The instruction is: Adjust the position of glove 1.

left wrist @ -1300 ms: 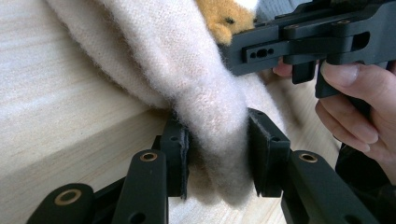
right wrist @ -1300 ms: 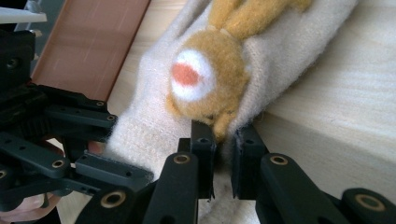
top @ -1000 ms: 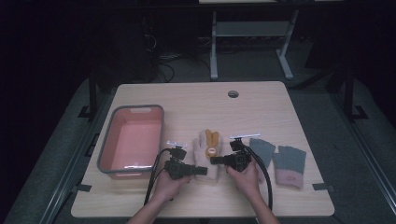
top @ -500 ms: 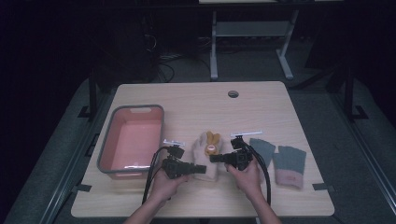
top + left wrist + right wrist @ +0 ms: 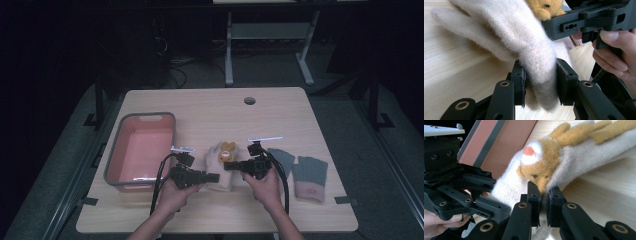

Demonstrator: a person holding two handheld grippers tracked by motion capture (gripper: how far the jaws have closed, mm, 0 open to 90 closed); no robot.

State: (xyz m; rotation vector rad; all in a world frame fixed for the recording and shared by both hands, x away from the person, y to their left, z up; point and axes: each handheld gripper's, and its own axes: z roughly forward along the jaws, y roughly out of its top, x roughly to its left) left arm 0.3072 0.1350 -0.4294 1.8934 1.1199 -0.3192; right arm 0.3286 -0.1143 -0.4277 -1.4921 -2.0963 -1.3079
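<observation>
gripping a cream glove (image 5: 220, 165) from both sides, the two grippers are facing each other near the front middle of the table (image 5: 210, 107). left gripper (image 5: 214, 177) is clamped on the glove's cuff end; in the left gripper view its jaws are pressing in on a thick fold of the fuzzy knit (image 5: 534, 50), w/ fabric bulging out above and below the pads. right gripper (image 5: 229, 165) is pinching the glove too; in the right gripper view the jaws are standing nearly together w/ a thin bit of cloth squeezed between them, right under the tan bear face (image 5: 541, 167) sewn on the glove. the bear's orange-tipped white cap is pointing toward the bin in that view.

glove fingers are trailing on the wood away from the left gripper, while the gripped middle is arching up off the surface. can't tell how much of the rest is touching the table.

pink bin (image 5: 116, 165) w/ grey rim is sitting at the table's left, just beside the left hand (image 5: 175, 195). grey gloves (image 5: 310, 175) w/ pink cuffs are lying flat to the right of the right hand (image 5: 265, 187), apart from the cream one. cables are looping back from both grippers toward the person.
</observation>
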